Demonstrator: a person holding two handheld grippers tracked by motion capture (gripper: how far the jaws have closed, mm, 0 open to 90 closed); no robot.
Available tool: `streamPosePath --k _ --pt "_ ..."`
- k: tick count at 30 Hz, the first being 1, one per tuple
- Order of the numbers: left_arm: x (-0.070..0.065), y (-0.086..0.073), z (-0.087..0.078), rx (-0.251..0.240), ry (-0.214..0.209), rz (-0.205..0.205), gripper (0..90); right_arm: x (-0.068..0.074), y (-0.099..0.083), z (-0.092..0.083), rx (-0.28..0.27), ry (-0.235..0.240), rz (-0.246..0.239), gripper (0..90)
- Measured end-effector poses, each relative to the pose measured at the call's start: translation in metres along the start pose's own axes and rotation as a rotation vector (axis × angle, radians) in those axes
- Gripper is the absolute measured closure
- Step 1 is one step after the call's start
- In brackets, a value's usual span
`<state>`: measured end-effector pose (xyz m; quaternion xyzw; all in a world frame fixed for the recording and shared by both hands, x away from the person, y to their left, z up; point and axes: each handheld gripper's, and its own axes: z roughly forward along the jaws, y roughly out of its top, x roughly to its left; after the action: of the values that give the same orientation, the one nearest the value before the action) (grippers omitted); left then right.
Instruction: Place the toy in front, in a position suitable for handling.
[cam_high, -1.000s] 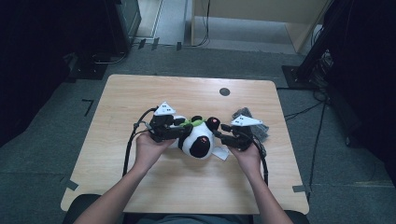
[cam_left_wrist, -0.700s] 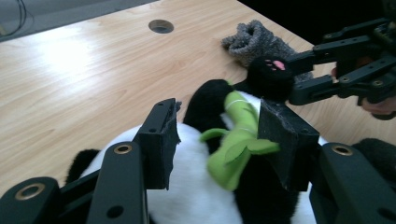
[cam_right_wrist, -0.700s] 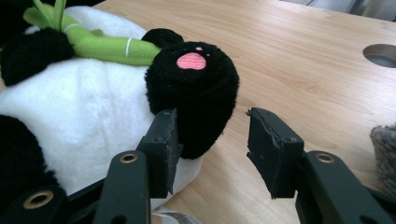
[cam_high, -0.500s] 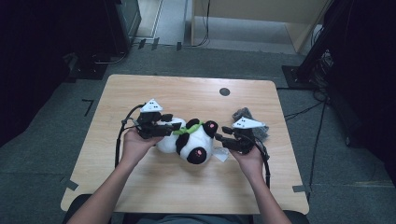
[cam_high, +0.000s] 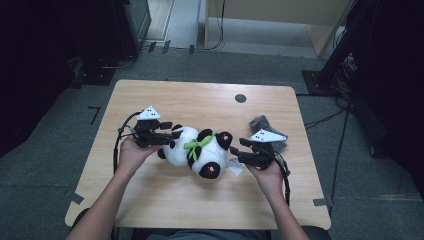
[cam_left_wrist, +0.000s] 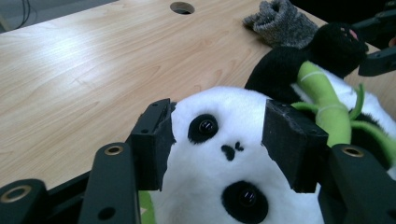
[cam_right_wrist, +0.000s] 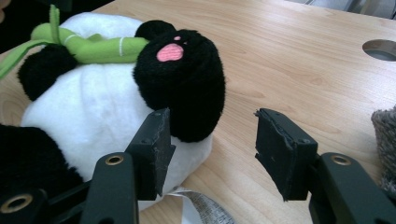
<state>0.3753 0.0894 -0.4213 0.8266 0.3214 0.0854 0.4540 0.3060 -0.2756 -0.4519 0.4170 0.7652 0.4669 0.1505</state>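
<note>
A black-and-white panda plush (cam_high: 202, 152) with a green bamboo stalk (cam_high: 197, 144) lies on its side on the wooden table (cam_high: 200, 205). Its head points left. My left gripper (cam_high: 172, 136) is shut on the head; in the left gripper view (cam_left_wrist: 219, 116) both pads press into the white face. Those jaws have widened within the last second. My right gripper (cam_high: 235, 150) stands open at the panda's far end. Its jaws (cam_right_wrist: 212, 126) have just been opening: a black foot (cam_right_wrist: 187, 79) sits by the left pad, unpressed, with bare table between the pads.
A grey knitted cloth (cam_high: 261, 122) lies behind the right gripper. A round cable hole (cam_high: 240, 98) sits near the table's far edge. A white tag (cam_right_wrist: 201, 210) trails from the panda. Dark equipment and cables surround the table.
The left gripper moved left, dragging the panda's head with it. The panda went from bunched between the grippers to stretched out on its side. The right hand stayed put.
</note>
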Motion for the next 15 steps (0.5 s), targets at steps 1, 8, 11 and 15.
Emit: streamPosePath --k 1,8,11,15 --pt "0.001 -0.001 0.000 0.009 -0.011 0.003 44.2 0.002 0.000 -0.001 -0.002 -0.001 -0.004 47.8" --pt "0.004 -0.005 -0.001 0.027 -0.054 0.021 41.0 0.013 -0.004 -0.001 0.011 0.016 -0.007 49.3" --pt "0.004 -0.006 0.001 0.028 -0.095 0.004 40.5 0.011 -0.004 -0.001 0.011 -0.008 -0.026 48.7" --pt "0.003 -0.012 0.003 0.000 -0.096 0.018 40.2 -0.004 -0.004 -0.007 0.001 -0.040 0.001 47.9"
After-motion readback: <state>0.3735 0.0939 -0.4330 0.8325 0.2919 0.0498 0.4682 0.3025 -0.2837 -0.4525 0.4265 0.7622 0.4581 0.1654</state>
